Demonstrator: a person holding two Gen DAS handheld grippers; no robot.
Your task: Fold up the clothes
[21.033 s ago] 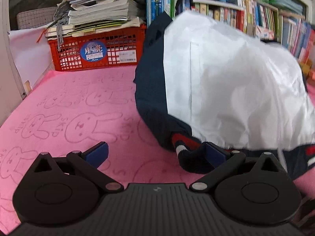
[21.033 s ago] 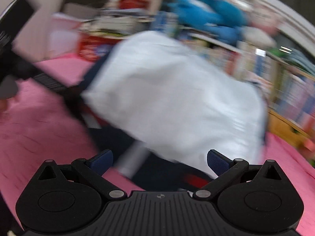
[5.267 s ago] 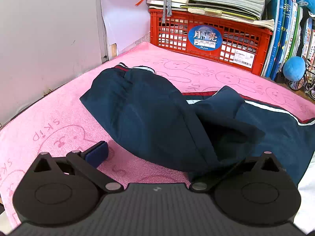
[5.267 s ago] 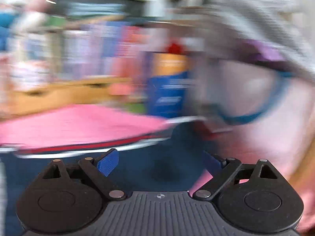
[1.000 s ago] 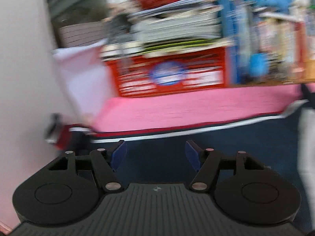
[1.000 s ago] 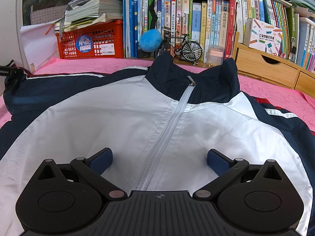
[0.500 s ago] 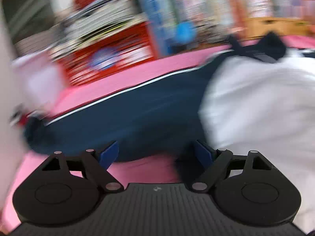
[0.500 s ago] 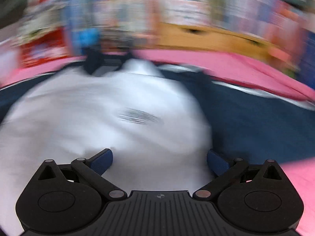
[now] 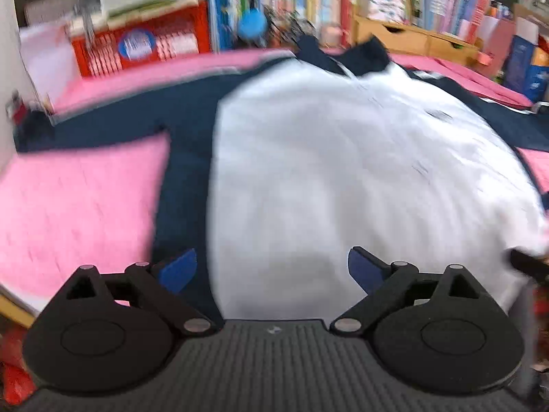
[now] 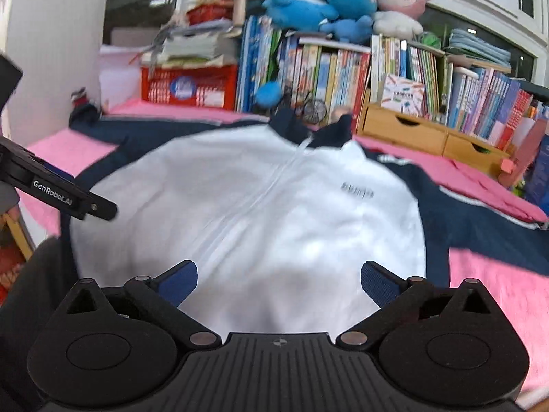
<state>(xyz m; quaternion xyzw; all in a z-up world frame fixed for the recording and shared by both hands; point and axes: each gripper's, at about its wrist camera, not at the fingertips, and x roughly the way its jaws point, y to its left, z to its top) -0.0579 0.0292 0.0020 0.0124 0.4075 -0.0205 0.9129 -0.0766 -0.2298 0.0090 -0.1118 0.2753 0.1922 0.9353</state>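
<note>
A white and navy zip jacket [image 10: 260, 206] lies spread face up on the pink towel [image 10: 497, 274], collar at the far side and both navy sleeves stretched out to the sides. It also shows in the left wrist view [image 9: 343, 158]. My left gripper [image 9: 271, 269] is open and empty above the jacket's near left hem. My right gripper [image 10: 279, 283] is open and empty above the near hem, near the middle. The left gripper's body [image 10: 61, 195] shows at the left edge of the right wrist view.
A red crate [image 10: 188, 86] with stacked papers stands at the back left. Bookshelves [image 10: 343, 68] with plush toys on top, a blue ball [image 10: 269, 92] and wooden drawers [image 10: 411, 130] line the back edge. A wall stands on the left.
Both grippers have pulled back toward the jacket's near hem and risen. The left gripper has opened wider. The jacket now lies flat with both sleeves spread.
</note>
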